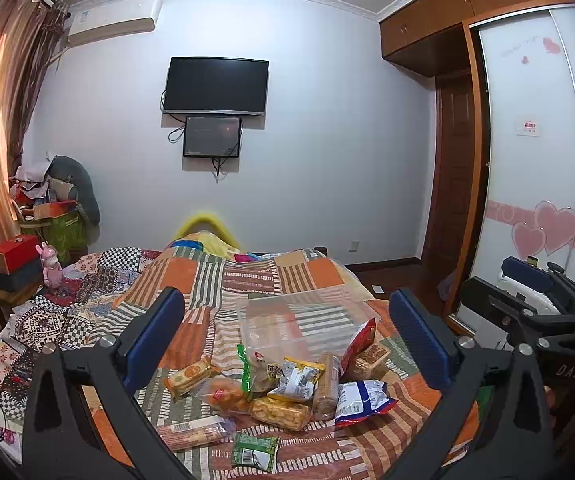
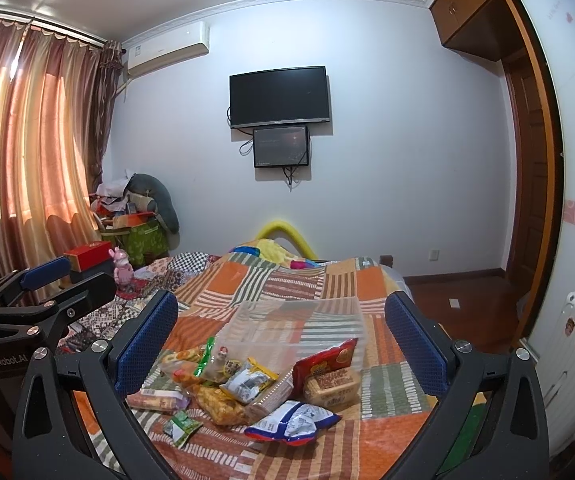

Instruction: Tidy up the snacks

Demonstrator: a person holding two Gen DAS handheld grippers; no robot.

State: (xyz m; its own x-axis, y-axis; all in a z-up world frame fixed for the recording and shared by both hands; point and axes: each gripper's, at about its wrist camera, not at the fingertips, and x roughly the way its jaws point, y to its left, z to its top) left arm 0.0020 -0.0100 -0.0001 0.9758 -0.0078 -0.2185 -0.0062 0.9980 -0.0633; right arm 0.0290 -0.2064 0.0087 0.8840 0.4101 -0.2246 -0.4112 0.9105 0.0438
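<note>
Both grippers hang over the bed with fingers spread wide and empty: the left gripper [image 1: 287, 336] and the right gripper [image 2: 281, 336] each frame the snack pile [image 1: 283, 388]. Just behind the pile sits a clear plastic bin [image 1: 307, 312], apparently still empty. Loose wrappers overlap on the soft patchwork quilt [image 1: 215, 280], so a pinch could catch two packets, crush biscuits, or sink and slip off.
</note>
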